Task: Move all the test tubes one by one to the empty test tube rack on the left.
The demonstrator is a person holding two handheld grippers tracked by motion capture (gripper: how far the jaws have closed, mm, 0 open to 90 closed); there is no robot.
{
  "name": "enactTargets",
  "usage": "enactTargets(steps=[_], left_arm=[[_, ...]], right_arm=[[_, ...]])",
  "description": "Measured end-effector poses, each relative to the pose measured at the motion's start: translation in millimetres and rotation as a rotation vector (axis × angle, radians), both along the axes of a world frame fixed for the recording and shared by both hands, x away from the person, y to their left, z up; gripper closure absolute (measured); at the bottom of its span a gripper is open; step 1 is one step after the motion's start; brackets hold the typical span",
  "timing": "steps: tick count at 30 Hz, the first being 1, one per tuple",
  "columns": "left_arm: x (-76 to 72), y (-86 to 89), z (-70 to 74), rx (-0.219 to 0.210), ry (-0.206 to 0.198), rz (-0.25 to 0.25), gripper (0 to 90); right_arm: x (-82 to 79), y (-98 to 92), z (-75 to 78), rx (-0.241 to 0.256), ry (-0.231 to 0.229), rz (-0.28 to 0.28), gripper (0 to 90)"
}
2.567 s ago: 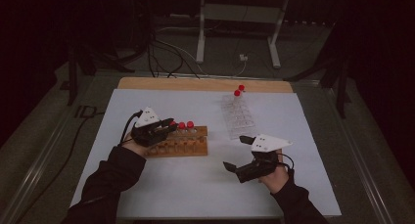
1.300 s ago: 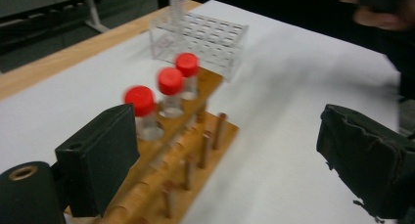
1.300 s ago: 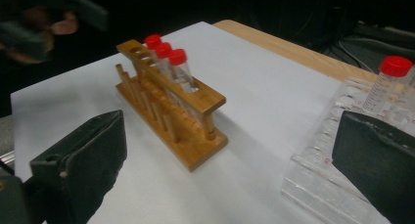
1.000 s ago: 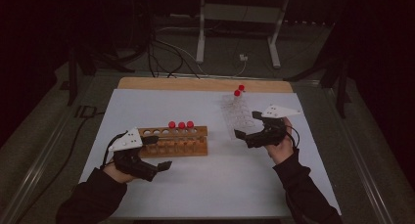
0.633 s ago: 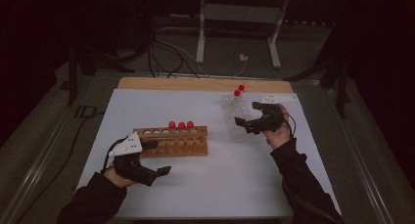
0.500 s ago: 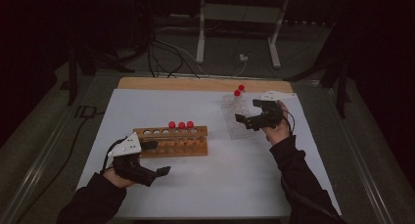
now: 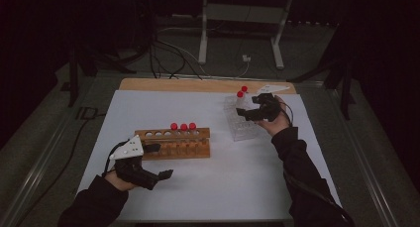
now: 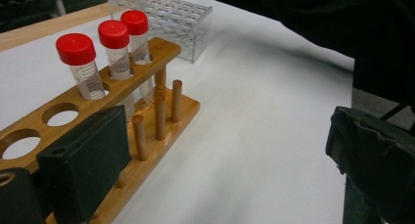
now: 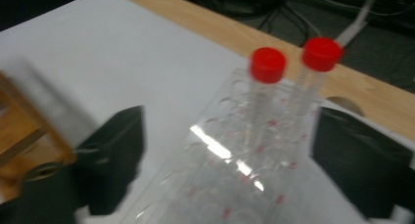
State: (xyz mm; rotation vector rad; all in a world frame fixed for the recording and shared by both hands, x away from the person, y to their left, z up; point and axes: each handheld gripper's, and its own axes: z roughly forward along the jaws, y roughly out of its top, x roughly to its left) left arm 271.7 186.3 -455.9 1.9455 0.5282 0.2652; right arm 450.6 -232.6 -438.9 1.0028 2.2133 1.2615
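On the white table [image 7: 208,197], the right gripper [image 7: 247,111] had been carried from the near right up to the clear rack [image 7: 242,128] at the far right, its jaws spread wide around the rack's far end and gripping nothing. The left gripper [image 7: 161,175] had been drawn back from the wooden rack [image 7: 173,143] and lay released just in front of it. A transfer of tubes between racks seemed under way. Three red-capped tubes [image 8: 115,48] stood upright in the wooden rack, other holes empty. Two capped tubes [image 9: 288,87] stood in the clear rack's far corner.
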Motion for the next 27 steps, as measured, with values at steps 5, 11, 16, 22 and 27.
enactTargets(steps=[5,11,16,22,27], left_arm=[[0.3,0.0,-0.6,0.000,0.005,-0.005,3.5],[0.9,-0.3,-1.4,0.000,0.008,-0.007,3.5],[0.5,0.2,-1.0,0.002,0.007,-0.008,3.5],[0.6,0.1,-1.4,0.002,0.009,-0.010,3.5],[1.1,0.3,-1.8,0.006,0.010,-0.012,3.5]], right_arm=[[14.1,-0.4,-5.2,-0.021,0.010,-0.032,18.6],[23.6,2.2,-11.0,-0.062,-0.014,-0.024,43.1],[32.5,6.0,-16.0,-0.076,0.000,-0.028,53.9],[41.0,9.8,-18.5,-0.083,0.012,-0.036,60.4],[44.9,15.4,-21.2,-0.107,0.028,-0.037,68.4]])
